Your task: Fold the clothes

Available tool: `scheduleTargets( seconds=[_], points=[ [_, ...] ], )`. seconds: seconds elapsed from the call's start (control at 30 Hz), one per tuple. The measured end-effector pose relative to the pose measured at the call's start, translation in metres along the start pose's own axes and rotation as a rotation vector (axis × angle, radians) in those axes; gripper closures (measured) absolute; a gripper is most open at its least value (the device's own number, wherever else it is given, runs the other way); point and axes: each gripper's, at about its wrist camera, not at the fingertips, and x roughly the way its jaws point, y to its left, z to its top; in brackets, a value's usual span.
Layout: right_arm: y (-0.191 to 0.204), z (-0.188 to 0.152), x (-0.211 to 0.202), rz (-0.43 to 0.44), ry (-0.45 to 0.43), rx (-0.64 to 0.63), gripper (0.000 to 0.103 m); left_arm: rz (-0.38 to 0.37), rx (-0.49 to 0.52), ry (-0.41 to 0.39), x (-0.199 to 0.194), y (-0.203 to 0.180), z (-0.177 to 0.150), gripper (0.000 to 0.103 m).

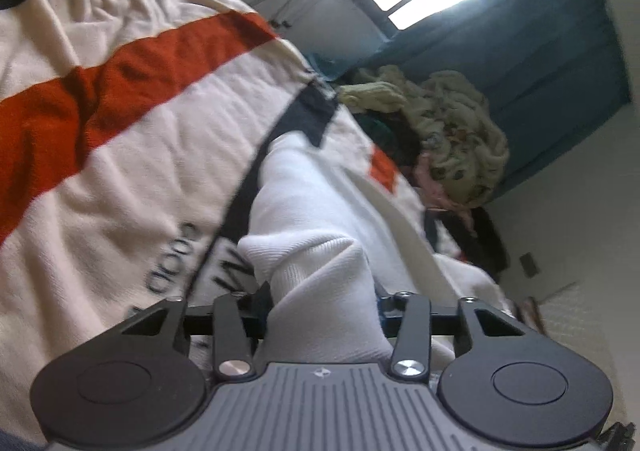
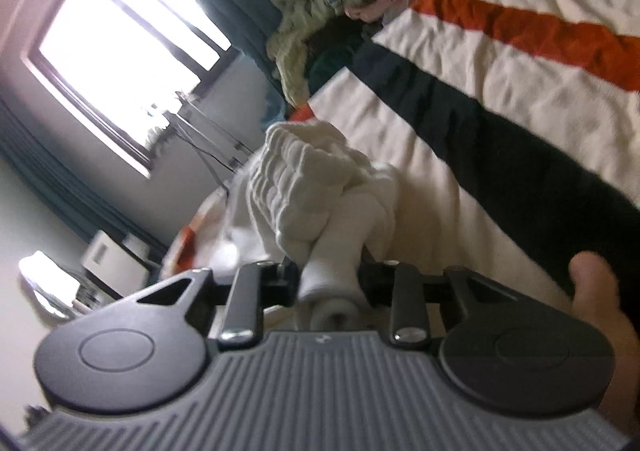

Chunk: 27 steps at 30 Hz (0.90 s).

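White ribbed cotton fills the middle of both wrist views: a sock (image 1: 316,219), or possibly a pair bunched together, held up just above the striped blanket (image 1: 132,123). The left gripper (image 1: 320,311) is clamped narrow on one end of the sock, with the knit squeezed between its jaws and bulging out in front. The right gripper (image 2: 330,283) pinches the other end, where a rolled tube of fabric pokes back through the closed jaws and the rest lies crumpled ahead of them. A thumb (image 2: 596,287) shows at the right edge of the right wrist view.

The sock is not yet folded; it looks stretched and gathered between the two tools, so this is probably the start of straightening it or of pairing it up. Farther back on the blanket, a heap of clothes (image 1: 452,135), pale yellow-green, dark and pink, sits unsorted near the teal curtain (image 1: 540,63) and the bright window (image 2: 120,51). No finished stack is visible, so most of the work seems still ahead.
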Motion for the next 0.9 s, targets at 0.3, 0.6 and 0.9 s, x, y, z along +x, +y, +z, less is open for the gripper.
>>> scheduleTargets(
  seconds=[0.3, 0.6, 0.9],
  points=[
    [0.005, 0.092, -0.040, 0.031, -0.054, -0.049, 0.073, -0.103, 0.049, 0.047, 0.030, -0.117, 0.016, 0.064],
    [-0.044, 0.242, -0.022, -0.050, -0.214, -0.084, 0.073, -0.201, 0.173, 0.143, 0.197, -0.272, 0.021, 0.064],
    [-0.123, 0.358, 0.056, -0.150, -0.384, -0.145, 0.072, -0.222, 0.419, 0.165, 0.386, -0.386, -0.007, 0.064]
  ],
)
